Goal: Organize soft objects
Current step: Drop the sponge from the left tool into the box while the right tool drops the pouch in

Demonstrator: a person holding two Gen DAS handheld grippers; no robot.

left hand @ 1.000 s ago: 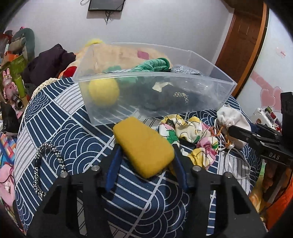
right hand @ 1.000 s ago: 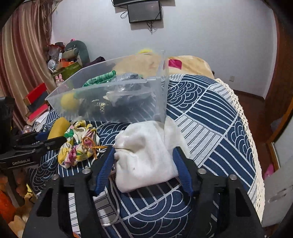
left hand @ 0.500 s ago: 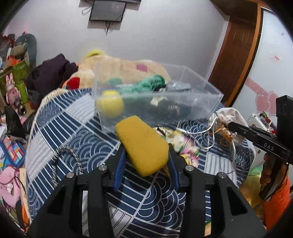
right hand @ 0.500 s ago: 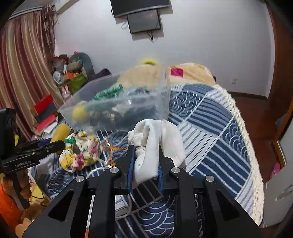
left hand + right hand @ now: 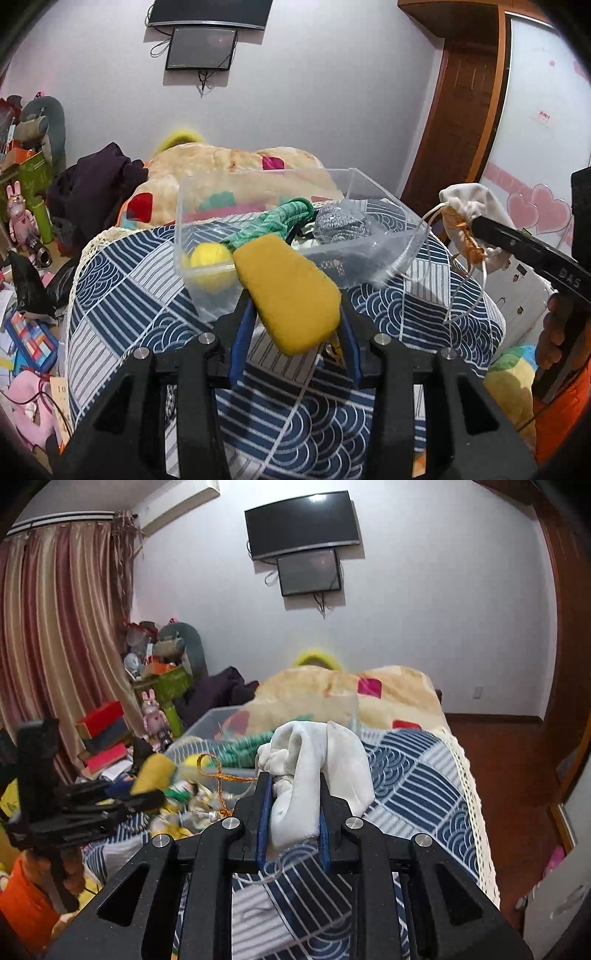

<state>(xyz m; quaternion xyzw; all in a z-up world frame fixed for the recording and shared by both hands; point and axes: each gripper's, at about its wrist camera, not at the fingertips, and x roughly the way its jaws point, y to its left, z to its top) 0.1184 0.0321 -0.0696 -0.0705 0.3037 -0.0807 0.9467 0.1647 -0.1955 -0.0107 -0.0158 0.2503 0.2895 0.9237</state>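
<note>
My left gripper (image 5: 295, 314) is shut on a yellow sponge (image 5: 288, 291) and holds it lifted, just in front of the clear plastic bin (image 5: 258, 266). The bin holds a yellow ball (image 5: 210, 264), a green knit cloth (image 5: 273, 223) and a grey knit piece (image 5: 341, 223). My right gripper (image 5: 291, 797) is shut on a white drawstring pouch (image 5: 314, 760), raised above the bed; its orange cord (image 5: 218, 775) and a white cable dangle. The pouch also shows in the left wrist view (image 5: 472, 210), right of the bin. A floral cloth (image 5: 184, 805) lies on the bed below.
The bed has a blue-and-white wave-pattern cover (image 5: 122, 280) with a beige blanket (image 5: 229, 166) behind the bin. Clutter, toys and boxes (image 5: 107, 731) stand left of the bed. A wooden door (image 5: 461, 122) is at the right.
Both grippers closed on their objects and lifted them off the bed. The sponge and the pouch have risen and the bin now appears lower and farther away.
</note>
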